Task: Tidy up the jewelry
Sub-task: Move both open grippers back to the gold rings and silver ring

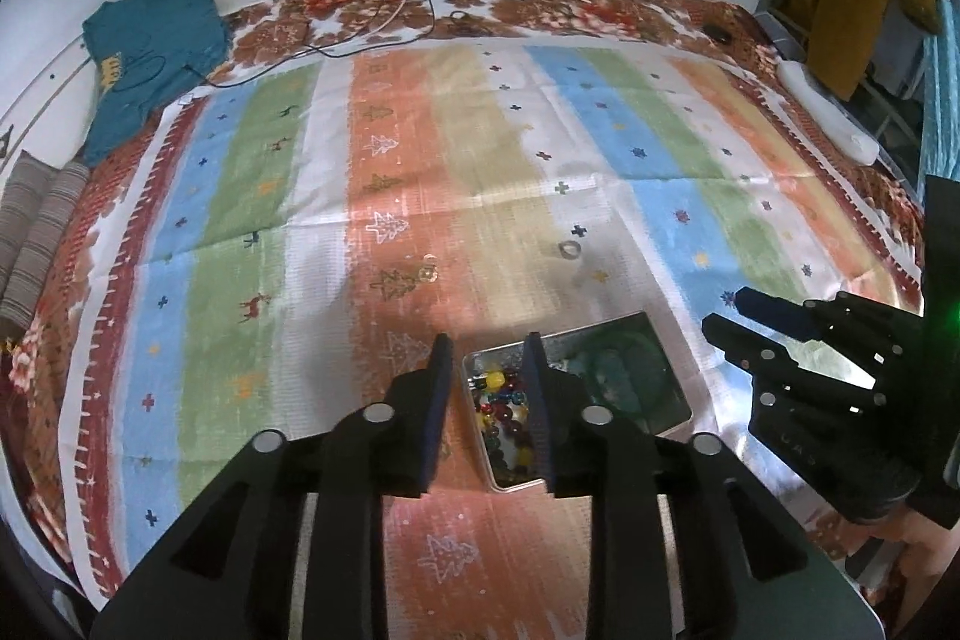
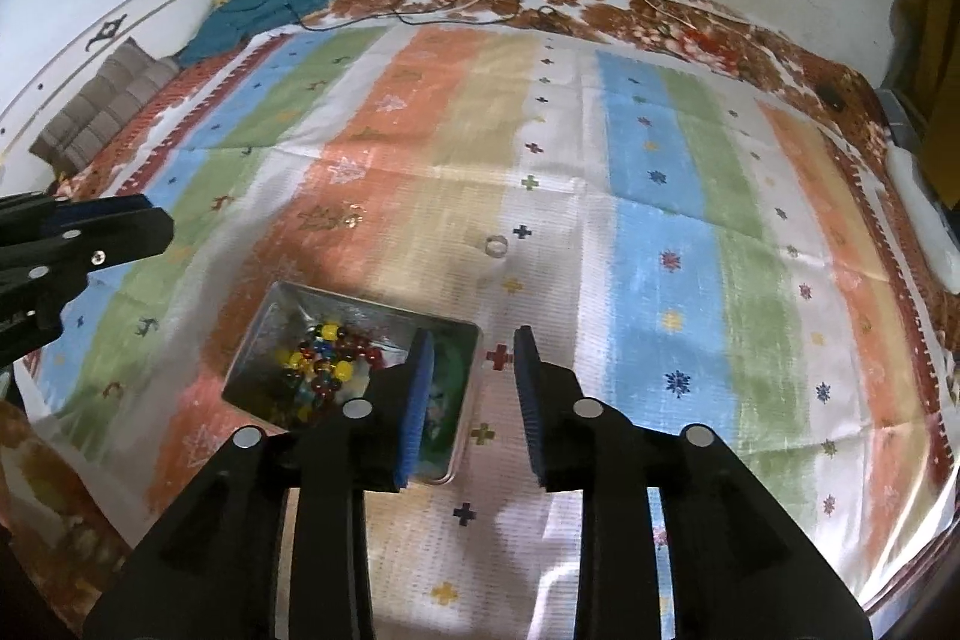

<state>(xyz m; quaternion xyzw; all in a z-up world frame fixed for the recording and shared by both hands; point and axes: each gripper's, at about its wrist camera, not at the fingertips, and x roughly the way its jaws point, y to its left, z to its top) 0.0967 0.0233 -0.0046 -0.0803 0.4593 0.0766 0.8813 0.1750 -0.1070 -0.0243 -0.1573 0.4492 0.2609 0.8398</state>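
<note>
Soft daylight, glare on the glossy mat [image 1: 420,196], fisheye-bent edges, mild blur.

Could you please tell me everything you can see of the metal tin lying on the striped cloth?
The metal tin is a shallow, open, shiny silver rectangle with rounded corners, lying flat on the striped cloth. One side holds a heap of colourful beads in yellow, red and green; the other holds something green, too blurred to identify. Neither gripper touches it; the right gripper's left finger partly hides it.
</note>
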